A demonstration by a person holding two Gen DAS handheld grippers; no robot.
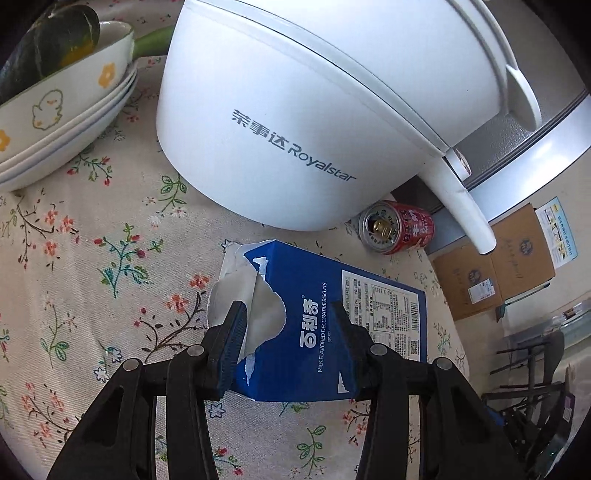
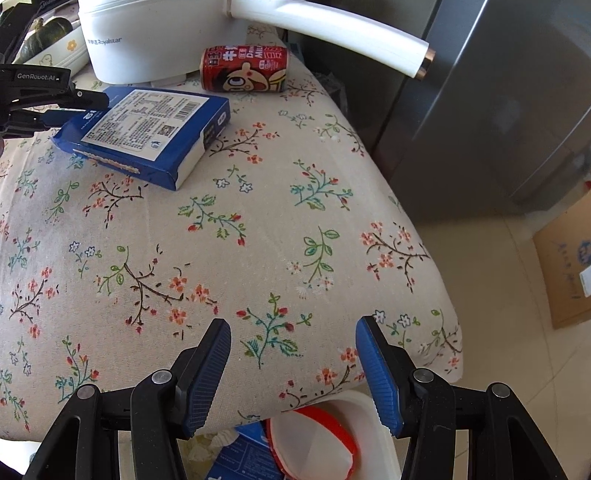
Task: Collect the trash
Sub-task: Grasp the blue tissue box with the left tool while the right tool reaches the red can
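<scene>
A torn blue biscuit box (image 1: 314, 325) lies on the floral tablecloth; it also shows in the right wrist view (image 2: 147, 133). My left gripper (image 1: 290, 310) has its fingers on both sides of the box's torn end, pads against it. It shows from the side in the right wrist view (image 2: 85, 105). A red drink can (image 1: 395, 227) lies on its side beyond the box, next to the white pot (image 1: 295, 110); the can is also in the right wrist view (image 2: 243, 68). My right gripper (image 2: 293, 332) is open and empty above the table's near edge.
A white bin (image 2: 332, 439) with trash in it stands below the table edge. Stacked bowls (image 1: 62, 122) holding a green squash sit at the far left. The pot's long handle (image 2: 332, 33) overhangs the can. A grey fridge (image 2: 498, 110) and cardboard boxes (image 1: 495, 273) stand right of the table.
</scene>
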